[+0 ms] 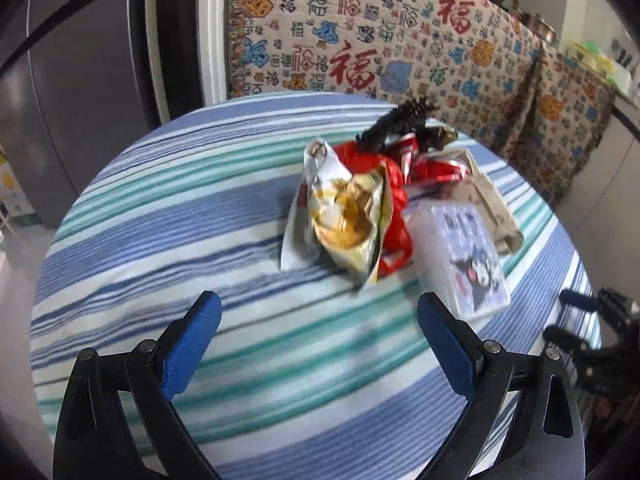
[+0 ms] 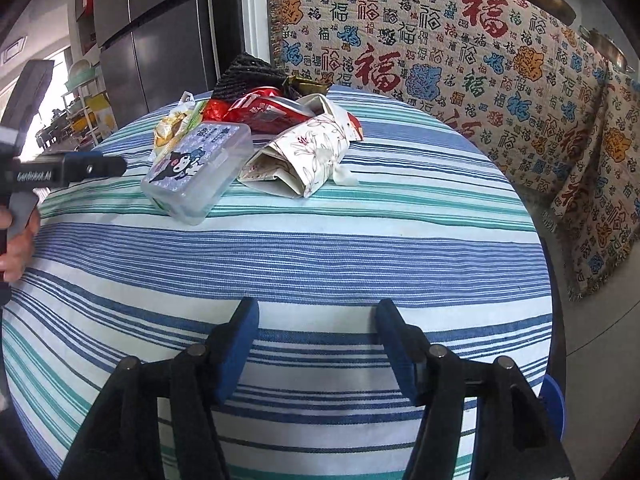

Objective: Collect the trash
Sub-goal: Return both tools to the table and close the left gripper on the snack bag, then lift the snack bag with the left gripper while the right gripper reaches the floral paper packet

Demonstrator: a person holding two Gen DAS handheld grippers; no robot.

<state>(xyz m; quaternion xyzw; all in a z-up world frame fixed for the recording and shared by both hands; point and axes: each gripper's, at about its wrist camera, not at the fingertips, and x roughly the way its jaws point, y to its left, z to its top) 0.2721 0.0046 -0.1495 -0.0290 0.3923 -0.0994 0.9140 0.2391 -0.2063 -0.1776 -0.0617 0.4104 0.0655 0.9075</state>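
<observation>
Approaching trash pile (image 1: 360,196) mid-table (image 1: 160,216); left gripper (image 1: 320,344) and right gripper (image 2: 316,352) both spread, empty. Suggest taking the near snack bag (image 1: 340,220) by its crumpled edge, avoiding plastic box (image 1: 464,256).

Striped cloth (image 2: 320,248) lies bare (trash pile (image 1: 360,200) beyond).

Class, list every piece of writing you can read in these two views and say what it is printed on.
"GenRobot.AI": side of the left gripper, in the right wrist view.
"福": repeated across the patterned blanket.
Print on the clear plastic box lid: too small to read.
Print on the red wrappers and snack bag: blurred, unreadable.
</observation>
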